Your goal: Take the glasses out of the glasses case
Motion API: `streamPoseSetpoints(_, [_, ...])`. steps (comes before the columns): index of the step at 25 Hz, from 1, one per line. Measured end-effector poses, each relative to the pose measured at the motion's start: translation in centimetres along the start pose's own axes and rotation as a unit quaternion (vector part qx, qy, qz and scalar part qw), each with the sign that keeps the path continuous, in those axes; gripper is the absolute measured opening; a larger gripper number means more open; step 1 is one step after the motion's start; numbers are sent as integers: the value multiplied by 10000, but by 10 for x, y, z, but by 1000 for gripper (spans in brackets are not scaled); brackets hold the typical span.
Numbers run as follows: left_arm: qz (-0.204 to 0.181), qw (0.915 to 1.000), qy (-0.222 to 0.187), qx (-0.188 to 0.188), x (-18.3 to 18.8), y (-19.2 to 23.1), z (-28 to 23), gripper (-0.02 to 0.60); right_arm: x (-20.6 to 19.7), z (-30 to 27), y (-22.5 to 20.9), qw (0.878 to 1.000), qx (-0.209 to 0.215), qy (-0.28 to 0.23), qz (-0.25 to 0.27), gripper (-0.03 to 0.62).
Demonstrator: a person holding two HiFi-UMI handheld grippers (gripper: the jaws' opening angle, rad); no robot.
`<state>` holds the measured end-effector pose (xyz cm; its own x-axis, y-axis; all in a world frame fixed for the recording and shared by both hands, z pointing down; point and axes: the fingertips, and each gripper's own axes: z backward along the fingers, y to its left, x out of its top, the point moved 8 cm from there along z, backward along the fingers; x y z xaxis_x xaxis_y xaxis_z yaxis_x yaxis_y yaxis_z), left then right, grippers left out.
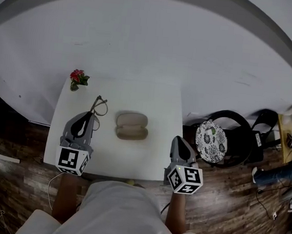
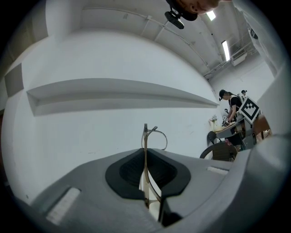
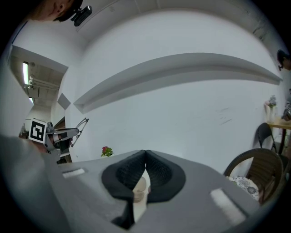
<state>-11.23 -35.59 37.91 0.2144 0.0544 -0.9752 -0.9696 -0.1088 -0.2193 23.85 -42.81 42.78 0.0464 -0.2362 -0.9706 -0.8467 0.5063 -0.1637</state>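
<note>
A white table point(image 1: 160, 97) is standing against a white wall point(image 1: 153, 42), with dark wood floor point(image 1: 5, 188) spreading around it. A small red flower point(image 1: 78, 78) is sitting at the table's upper-left corner, and a chair point(image 1: 211, 140) with a patterned cushion is standing off its right edge.

The left gripper point(image 1: 90, 115), at the left of the table, is clamping the glasses point(image 1: 100, 106) by one thin temple, with the lenses sticking out beyond the jaw tips. The glasses case point(image 1: 132, 126) is lying at the middle of the table as two rounded halves, apart from both grippers. The right gripper point(image 1: 177, 139) is hovering at the table's lower-right edge with its jaws pressed together on nothing.

The left gripper view is showing the temple running between the pads, with the glasses point(image 2: 156, 137) rising above the left gripper point(image 2: 146, 152) against the wall. The right gripper view is showing the right gripper point(image 3: 145, 153) with its pads meeting at the tips, the glasses case point(image 3: 139, 186) peeking through the gap below them, and the flower point(image 3: 107, 151) to the left.
</note>
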Motion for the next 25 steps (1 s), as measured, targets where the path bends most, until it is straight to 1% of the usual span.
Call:
streamPoseSetpoints(8, [22, 10000, -22, -45, 1, 0, -3, 23, 6, 4, -5, 9998, -84, -95, 122, 3])
streamPoseSetpoints(15, [-46, 10000, -42, -58, 2, 1, -4, 23, 5, 5, -6, 9997, -166, -104, 128, 2])
streamPoseSetpoints(25, [-42, 10000, -64, -10, 1, 8, -4, 23, 8, -2, -4, 9997, -115, -114, 184, 2])
